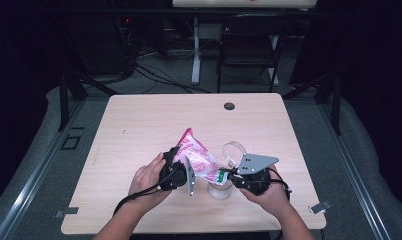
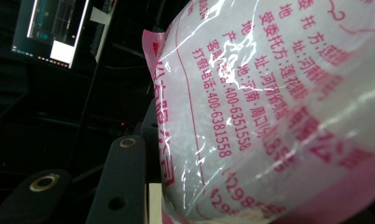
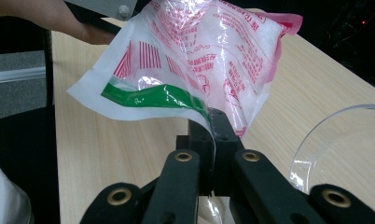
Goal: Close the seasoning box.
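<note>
Evidently the bag [image 1: 196,155] hangs tilted above the cup [image 1: 220,189] for pouring: the left gripper [image 1: 175,165] clamps its upper end, the right gripper [image 3: 212,135] pinches its open corner.

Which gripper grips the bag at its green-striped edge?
The right gripper: its jaws are shut on the bag just below the green stripe. The left gripper holds the bag's pink-printed body at the opposite, raised end.
</note>
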A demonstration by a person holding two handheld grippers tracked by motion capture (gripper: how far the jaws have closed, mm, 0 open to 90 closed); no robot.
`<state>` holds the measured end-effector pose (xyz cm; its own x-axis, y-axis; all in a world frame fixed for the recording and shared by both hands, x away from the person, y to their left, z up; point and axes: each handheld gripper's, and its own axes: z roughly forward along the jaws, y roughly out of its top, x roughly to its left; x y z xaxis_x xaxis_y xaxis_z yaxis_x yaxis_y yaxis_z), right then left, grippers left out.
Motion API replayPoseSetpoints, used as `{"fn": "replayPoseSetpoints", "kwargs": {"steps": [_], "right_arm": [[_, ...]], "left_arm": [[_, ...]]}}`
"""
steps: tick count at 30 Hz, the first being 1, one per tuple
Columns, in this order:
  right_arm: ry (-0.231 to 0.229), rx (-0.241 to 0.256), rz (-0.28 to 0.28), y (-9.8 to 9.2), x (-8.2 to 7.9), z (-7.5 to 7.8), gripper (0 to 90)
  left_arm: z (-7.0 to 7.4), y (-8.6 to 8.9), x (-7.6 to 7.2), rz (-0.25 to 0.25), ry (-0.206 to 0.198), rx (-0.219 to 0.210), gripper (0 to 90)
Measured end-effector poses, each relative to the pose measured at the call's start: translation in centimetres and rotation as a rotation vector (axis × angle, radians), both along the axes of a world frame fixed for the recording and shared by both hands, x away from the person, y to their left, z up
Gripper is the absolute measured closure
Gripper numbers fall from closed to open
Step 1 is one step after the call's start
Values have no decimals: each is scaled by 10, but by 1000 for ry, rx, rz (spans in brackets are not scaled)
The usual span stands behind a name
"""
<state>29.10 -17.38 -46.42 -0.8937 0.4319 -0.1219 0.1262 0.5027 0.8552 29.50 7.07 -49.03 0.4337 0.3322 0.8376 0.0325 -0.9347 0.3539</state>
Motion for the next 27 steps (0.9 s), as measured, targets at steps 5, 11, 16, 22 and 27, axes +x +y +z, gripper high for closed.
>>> {"fn": "replayPoseSetpoints", "kwargs": {"steps": [5, 11, 16, 22, 27], "right_arm": [[3, 5, 3, 0, 0, 0, 900], [4, -2, 2, -1, 0, -1, 900], [9, -3, 5, -1, 0, -2, 900], [7, -4, 5, -1, 0, -2, 900], [8, -3, 3, -1, 0, -2, 900]], "left_arm": [[1, -1, -1, -2, -20, 14, 608], [2, -1, -2, 0, -30, 32, 609], [4, -2, -3, 0, -50, 57, 609], [6, -3, -4, -2, -60, 68, 609], [6, -4, -4, -5, -68, 72, 610]]}}
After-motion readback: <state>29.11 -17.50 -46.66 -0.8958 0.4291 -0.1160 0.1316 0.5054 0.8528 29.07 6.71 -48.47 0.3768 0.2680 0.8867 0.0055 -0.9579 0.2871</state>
